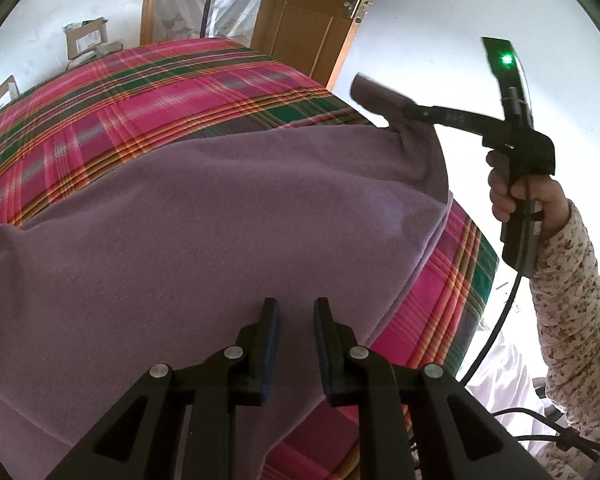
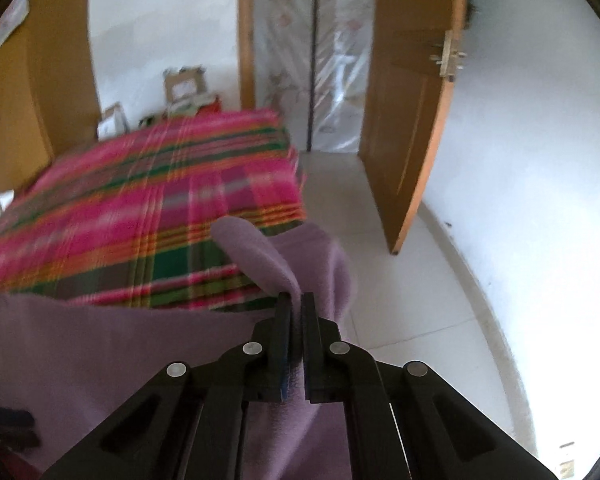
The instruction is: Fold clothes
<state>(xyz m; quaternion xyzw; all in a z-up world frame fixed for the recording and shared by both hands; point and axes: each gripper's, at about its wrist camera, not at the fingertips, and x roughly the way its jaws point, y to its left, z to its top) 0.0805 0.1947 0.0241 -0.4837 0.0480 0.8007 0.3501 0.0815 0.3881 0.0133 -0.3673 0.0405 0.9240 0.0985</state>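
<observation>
Two claws work one soft mauve fleece garment [image 1: 204, 216] spread over a pink and green plaid cloth [image 1: 140, 92] covering the surface. In the left wrist view, the left claw [image 1: 296, 316] hovers over the garment's near edge, its jaws apart and holding nothing. At the far right, the right claw [image 1: 384, 102] lifts a corner.

In the right wrist view, the right claw [image 2: 296, 308] is clamped on that raised fleece corner [image 2: 260, 252]. Folding looks barely begun: most of the garment lies flat and unfolded.
</observation>
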